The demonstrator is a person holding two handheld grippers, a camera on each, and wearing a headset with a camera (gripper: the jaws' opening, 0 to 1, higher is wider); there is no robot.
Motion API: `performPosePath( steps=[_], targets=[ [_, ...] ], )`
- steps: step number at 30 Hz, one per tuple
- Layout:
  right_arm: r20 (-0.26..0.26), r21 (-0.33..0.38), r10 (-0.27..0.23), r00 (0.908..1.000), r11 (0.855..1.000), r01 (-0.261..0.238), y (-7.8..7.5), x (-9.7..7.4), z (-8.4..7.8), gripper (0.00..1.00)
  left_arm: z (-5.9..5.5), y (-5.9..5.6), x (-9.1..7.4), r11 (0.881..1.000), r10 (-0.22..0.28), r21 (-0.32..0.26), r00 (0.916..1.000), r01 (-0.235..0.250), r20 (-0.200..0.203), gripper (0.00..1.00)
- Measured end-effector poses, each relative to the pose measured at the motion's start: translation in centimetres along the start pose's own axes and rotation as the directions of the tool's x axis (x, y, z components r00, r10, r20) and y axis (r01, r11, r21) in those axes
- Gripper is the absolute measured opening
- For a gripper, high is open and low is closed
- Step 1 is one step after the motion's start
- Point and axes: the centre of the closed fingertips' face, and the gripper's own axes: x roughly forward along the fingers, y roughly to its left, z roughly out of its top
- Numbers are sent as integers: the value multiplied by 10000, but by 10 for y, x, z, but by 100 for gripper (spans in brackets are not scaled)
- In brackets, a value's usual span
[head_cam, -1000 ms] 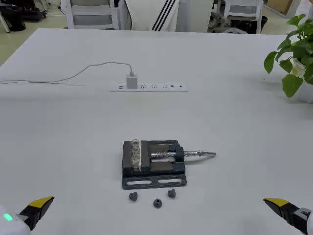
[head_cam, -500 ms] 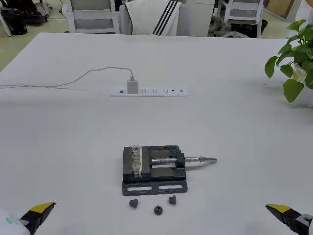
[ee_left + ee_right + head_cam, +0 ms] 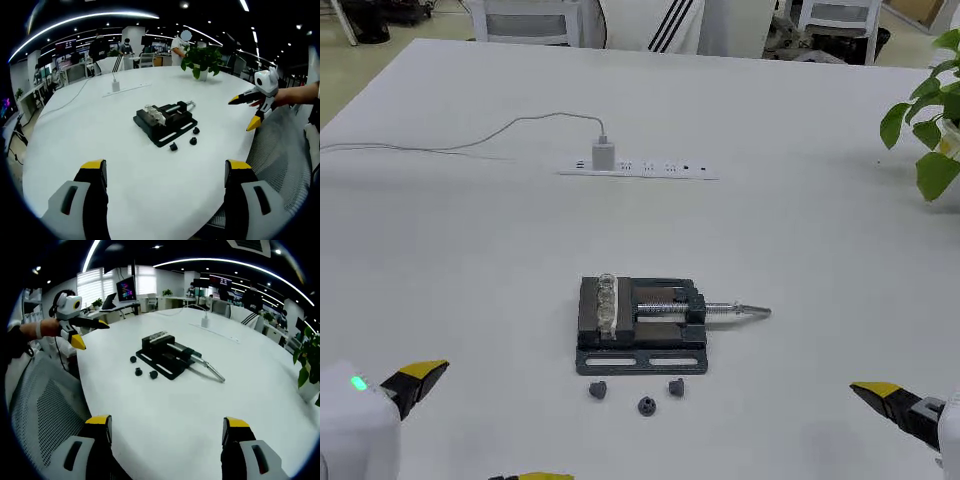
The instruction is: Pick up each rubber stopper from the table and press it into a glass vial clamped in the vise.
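Head view: three rubber stoppers (image 3: 647, 405) lie in a row on the desk (image 3: 770, 250), just in front of the vise (image 3: 642, 340) holding the glass vials (image 3: 607, 300). Flanking them, the left hand-held gripper (image 3: 165, 165) and the right hand-held gripper (image 3: 166, 420) both gape wide and empty; the left appears nearer.

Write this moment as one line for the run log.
left gripper: open, empty | right gripper: open, empty | three rubber stoppers: loose on table | glass vials: clamped in vise

Matt white table (image 3: 800, 260), dark metal vise (image 3: 642, 340) with shiny steel screw (image 3: 735, 311), clear glass vials (image 3: 607, 300), matt rubber stoppers (image 3: 647, 405)
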Motion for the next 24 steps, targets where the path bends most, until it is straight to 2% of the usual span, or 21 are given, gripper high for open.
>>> performPosePath(
  steps=[7, 13, 19, 24],
  targets=[
    [-401, -905, 876, 9953, 9917, -909, 3, 11, 11, 88, 0, 0, 0, 9998, 5, 190, 9999, -2, -133, 97],
    [-770, -1671, 1626, 9837, 9706, -1735, 5, 28, 23, 77, 0, -5, 5, 9998, -40, 190, 9999, 43, -164, 97],
    [-1034, -2142, 2132, 9715, 9491, -2310, 8, 44, 34, 66, -1, -13, 11, 9990, -242, 365, 9993, 252, -285, 97],
    [-1214, -2489, 2497, 9607, 9293, -2730, 12, 55, 40, 58, -1, -14, 14, 9986, -303, 418, 9991, 316, -302, 97]
  ],
)
